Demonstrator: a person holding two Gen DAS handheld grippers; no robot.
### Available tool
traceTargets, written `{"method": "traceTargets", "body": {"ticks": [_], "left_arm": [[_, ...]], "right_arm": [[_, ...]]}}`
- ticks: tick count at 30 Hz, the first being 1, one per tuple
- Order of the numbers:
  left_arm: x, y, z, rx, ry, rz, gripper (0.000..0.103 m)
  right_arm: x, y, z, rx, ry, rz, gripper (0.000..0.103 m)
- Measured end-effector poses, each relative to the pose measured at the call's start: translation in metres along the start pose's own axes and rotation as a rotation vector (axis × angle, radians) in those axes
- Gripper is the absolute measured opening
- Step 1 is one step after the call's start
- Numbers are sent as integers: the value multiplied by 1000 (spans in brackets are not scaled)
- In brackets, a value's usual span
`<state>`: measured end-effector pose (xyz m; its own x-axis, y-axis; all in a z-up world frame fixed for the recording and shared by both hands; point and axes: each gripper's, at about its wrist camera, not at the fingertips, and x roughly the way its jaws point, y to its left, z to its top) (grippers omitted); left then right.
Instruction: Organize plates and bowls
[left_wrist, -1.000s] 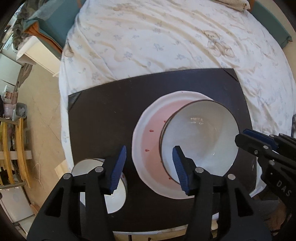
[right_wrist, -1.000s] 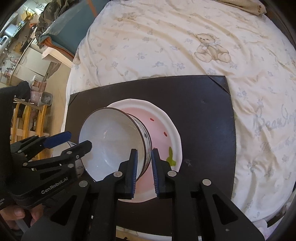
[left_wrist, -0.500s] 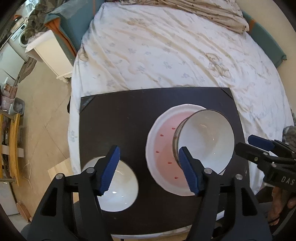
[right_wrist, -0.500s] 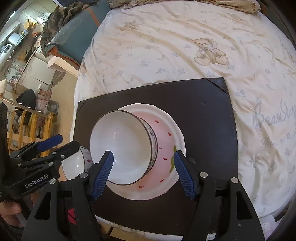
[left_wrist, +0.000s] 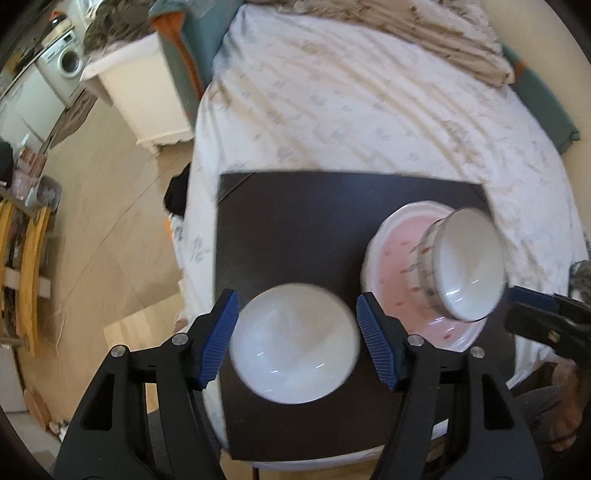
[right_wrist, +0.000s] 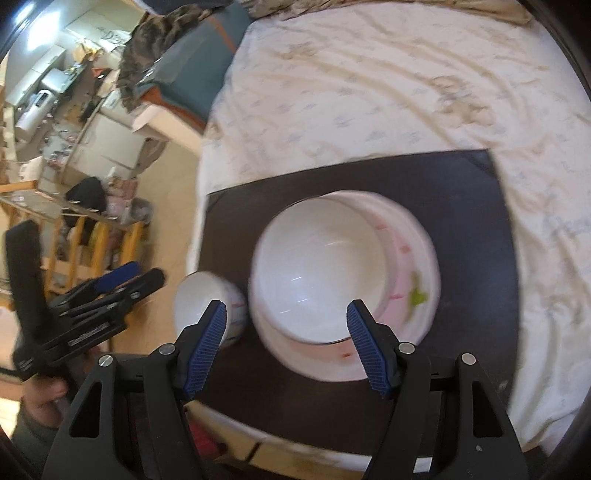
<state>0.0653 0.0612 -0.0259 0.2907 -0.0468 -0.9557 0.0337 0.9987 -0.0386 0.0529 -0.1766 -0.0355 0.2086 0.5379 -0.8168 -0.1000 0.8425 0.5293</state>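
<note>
Both tongs stand spread and empty: beneath the right tongs the large bowl already sits on the pink plate, while the small bowl between the left tongs awaits stacking.

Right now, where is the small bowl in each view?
Left wrist view: the small bowl sits low in the centre, framed by the open left tongs.
Right wrist view: low and left, beside the plate.
Shared landmark: the dark mat.
</note>
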Motion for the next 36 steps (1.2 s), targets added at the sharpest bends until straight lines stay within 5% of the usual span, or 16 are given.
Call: {"method": "traceTargets", "body": {"ticks": [7, 15, 19, 36], "left_arm": [[34, 38, -16, -93, 89, -2, 63], [53, 52, -28, -108, 154, -2, 62], [61, 52, -32, -101, 183, -34, 40], [88, 50, -37, -85, 255, -2, 11]], "right_arm": [[52, 48, -11, -2, 112, 126, 67], [124, 69, -21, -42, 207, -42, 42], [137, 70, -19, -57, 218, -60, 37], [168, 67, -19, -142, 257, -141, 14]]}}
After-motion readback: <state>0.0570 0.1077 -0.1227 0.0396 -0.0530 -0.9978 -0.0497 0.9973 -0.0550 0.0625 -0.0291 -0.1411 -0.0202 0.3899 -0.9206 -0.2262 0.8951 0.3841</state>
